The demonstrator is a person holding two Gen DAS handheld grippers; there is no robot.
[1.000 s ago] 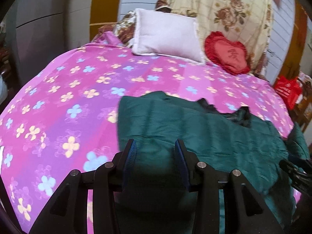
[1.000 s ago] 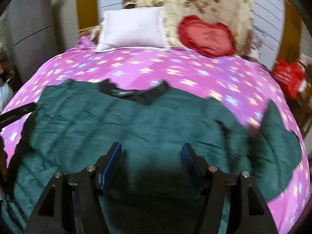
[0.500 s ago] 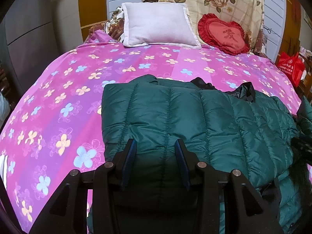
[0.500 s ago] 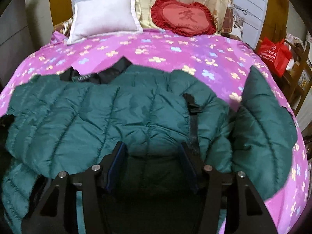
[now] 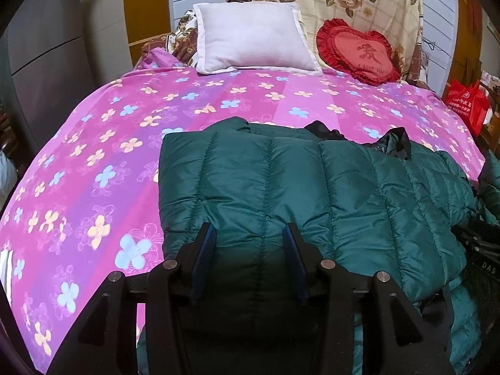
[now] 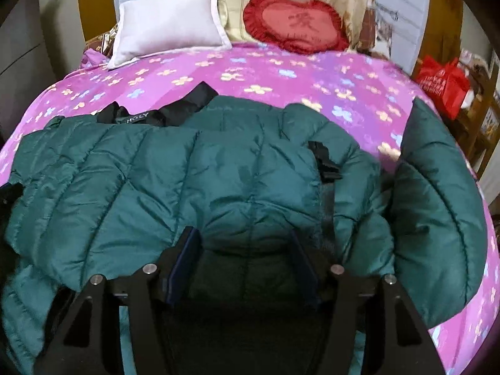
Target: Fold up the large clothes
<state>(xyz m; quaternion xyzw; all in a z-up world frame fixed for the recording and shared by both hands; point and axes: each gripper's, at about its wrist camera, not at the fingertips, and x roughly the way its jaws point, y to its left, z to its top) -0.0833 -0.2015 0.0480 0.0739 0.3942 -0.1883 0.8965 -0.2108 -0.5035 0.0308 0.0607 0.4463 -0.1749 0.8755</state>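
A dark green quilted jacket (image 5: 312, 187) lies spread on the bed, its black collar (image 6: 175, 109) towards the pillows. One sleeve (image 6: 437, 218) lies out to the right. My left gripper (image 5: 248, 231) sits at the jacket's near left part. Puffy green fabric fills the gap between its blue pads, and the jaws are opening. My right gripper (image 6: 243, 234) sits at the near middle, beside a black strap (image 6: 325, 162). A bulge of the jacket (image 6: 156, 181) is between its pads, and these jaws are opening too.
The bed has a pink flowered cover (image 5: 93, 156). A white pillow (image 5: 253, 37) and a red heart cushion (image 5: 359, 53) rest at its head. A red bag (image 5: 465, 103) stands off the bed's right side, and grey cabinets (image 5: 47, 62) are on the left.
Both grippers have come down towards the bed with the jacket's near edge. The jacket, blurred in motion a second ago, now rests flat and still.
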